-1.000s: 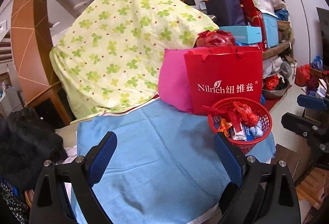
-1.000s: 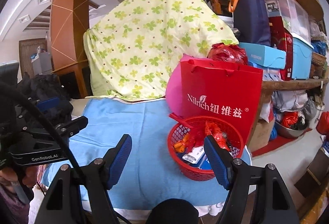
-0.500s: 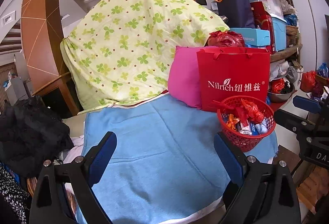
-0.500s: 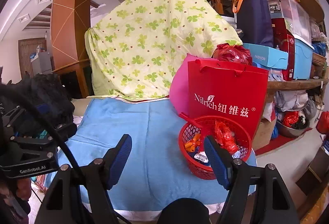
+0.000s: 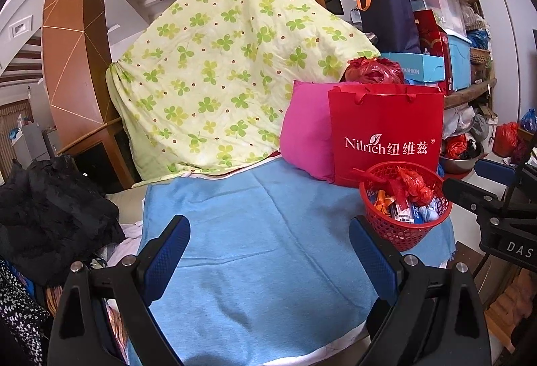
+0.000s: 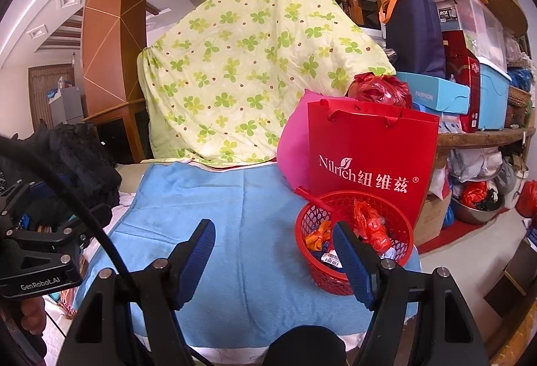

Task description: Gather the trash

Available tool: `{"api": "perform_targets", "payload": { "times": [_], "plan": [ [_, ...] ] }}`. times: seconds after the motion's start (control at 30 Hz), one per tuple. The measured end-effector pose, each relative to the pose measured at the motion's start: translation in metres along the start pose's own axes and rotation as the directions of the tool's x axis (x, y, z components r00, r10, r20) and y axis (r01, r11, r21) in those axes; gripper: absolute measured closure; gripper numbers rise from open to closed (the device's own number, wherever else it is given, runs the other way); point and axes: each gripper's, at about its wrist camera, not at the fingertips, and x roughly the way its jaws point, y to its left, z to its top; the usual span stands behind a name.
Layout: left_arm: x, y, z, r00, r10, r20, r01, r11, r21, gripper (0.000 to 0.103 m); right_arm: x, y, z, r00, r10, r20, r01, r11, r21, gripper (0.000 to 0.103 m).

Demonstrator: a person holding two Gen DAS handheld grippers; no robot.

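Item: red mesh basket (image 6: 352, 242) of trash, standing on the blue cloth (image 5: 251, 248) that covers the table; ahead and right of the left claw (image 5: 268, 252), just beyond its right finger; directly behind the right finger of the right claw (image 6: 273, 258), with the red paper bag (image 6: 369, 158) just behind it

Contents: crumpled red plastic wrappers (image 6: 369, 225), an orange scrap (image 6: 317, 237), a barcoded packet (image 6: 330, 257), something pale blue (image 5: 426, 215); judged very light, soft and crackly, likely to slide or spring out of a loose pinch

Basket: thin plastic lattice, judged light, slightly flexible and easy to tip; best taken at the rim, one finger inside and one outside, or by the red loop handle (image 6: 310, 196) at its far left edge

Claws: both stand wide apart, holding nothing, with only cloth between the fingers

Obscured: the right claw's finger hides part of the basket's near wall; lower contents are buried; whether any loose trash lies elsewhere cannot be told, as the cloth's near edge is cut off; the dark heap (image 5: 50, 215) to the left cannot be identified
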Motion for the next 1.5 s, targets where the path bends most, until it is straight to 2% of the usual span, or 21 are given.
{"api": "perform_targets", "payload": {
  "times": [0.5,0.93,1.5],
  "plan": [
    [-0.01,0.001,0.002,1.0,0.001,0.029,-0.001,1.0,0.001,0.003,-0.003,-0.001,0.001,1.0,-0.004,0.012,0.004,1.0,0.008,0.027],
    [-0.009,-0.003,0.001,1.0,0.0,0.022,0.0,1.0,-0.001,0.003,-0.002,-0.006,0.0,1.0,-0.003,0.004,0.003,1.0,0.025,0.027],
    [0.007,-0.017,0.001,0.999,-0.041,0.001,0.041,0.999,0.029,0.003,0.006,-0.019,-0.005,0.999,-0.034,-0.016,0.035,0.998,0.05,0.027]
  ]
}}
